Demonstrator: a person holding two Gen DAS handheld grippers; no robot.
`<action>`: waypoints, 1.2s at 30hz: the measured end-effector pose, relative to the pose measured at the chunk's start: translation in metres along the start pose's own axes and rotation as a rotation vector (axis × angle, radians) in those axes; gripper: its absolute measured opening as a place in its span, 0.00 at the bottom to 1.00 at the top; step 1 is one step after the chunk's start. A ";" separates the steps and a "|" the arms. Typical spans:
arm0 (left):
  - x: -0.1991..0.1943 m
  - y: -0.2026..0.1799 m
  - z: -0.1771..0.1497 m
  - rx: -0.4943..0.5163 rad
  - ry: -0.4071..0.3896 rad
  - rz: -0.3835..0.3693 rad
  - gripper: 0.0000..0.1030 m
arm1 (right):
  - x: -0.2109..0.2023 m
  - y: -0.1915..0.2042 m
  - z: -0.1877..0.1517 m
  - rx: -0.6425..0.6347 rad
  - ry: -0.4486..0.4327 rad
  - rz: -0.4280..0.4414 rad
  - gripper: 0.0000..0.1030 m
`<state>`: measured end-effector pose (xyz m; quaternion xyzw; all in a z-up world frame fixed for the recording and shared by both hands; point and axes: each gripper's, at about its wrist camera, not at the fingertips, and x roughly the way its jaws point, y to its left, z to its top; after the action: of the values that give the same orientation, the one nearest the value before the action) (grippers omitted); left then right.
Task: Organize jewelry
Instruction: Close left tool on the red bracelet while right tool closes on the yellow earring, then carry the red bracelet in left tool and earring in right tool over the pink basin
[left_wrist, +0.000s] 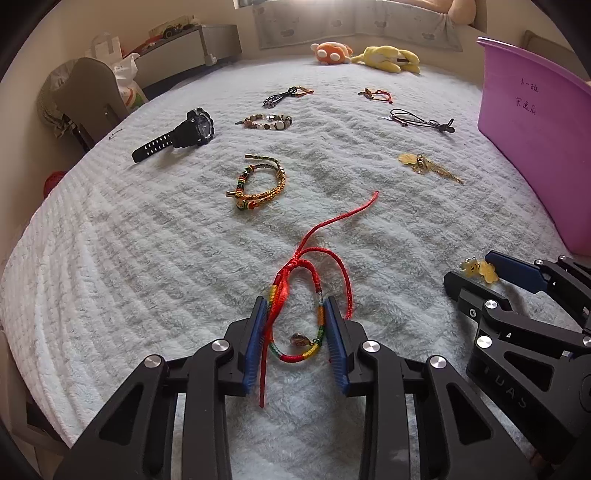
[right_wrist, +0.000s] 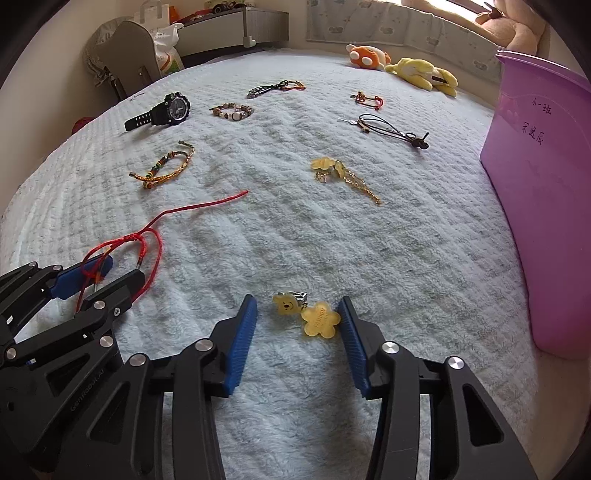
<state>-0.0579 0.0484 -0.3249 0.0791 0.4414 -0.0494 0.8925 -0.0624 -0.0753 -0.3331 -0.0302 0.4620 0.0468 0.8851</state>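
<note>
straddling the red cord bracelet (left_wrist: 295, 314), the left claw (left_wrist: 297, 332) is sitting with its jaws apart, pads just beside the loop on each side, likely lining up to pinch it. the right claw (right_wrist: 297, 328) is standing wide around the yellow flower charm (right_wrist: 319, 319), nothing gripped. both pieces are lying near on the white bed blanket (right_wrist: 406, 258). the purple bin (right_wrist: 539, 184) is waiting at the right, probably to receive them. farther off a black watch (left_wrist: 177, 134) and other bracelets are lying spread apart.

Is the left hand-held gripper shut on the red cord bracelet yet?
No, open. The left hand-held gripper straddles the red cord bracelet, its blue pads apart, the loop lying slack on the blanket.
</note>
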 end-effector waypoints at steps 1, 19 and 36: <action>0.000 0.001 0.001 -0.003 0.003 -0.008 0.23 | -0.001 0.000 0.000 0.001 0.002 0.013 0.24; -0.028 0.017 0.011 -0.051 0.041 -0.092 0.05 | -0.028 -0.006 0.010 0.065 0.004 0.052 0.03; -0.095 0.022 0.054 0.020 0.086 -0.155 0.05 | -0.110 -0.017 0.029 0.138 0.056 0.031 0.03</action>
<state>-0.0699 0.0619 -0.2148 0.0560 0.4837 -0.1193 0.8652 -0.0990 -0.0955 -0.2258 0.0368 0.4890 0.0276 0.8711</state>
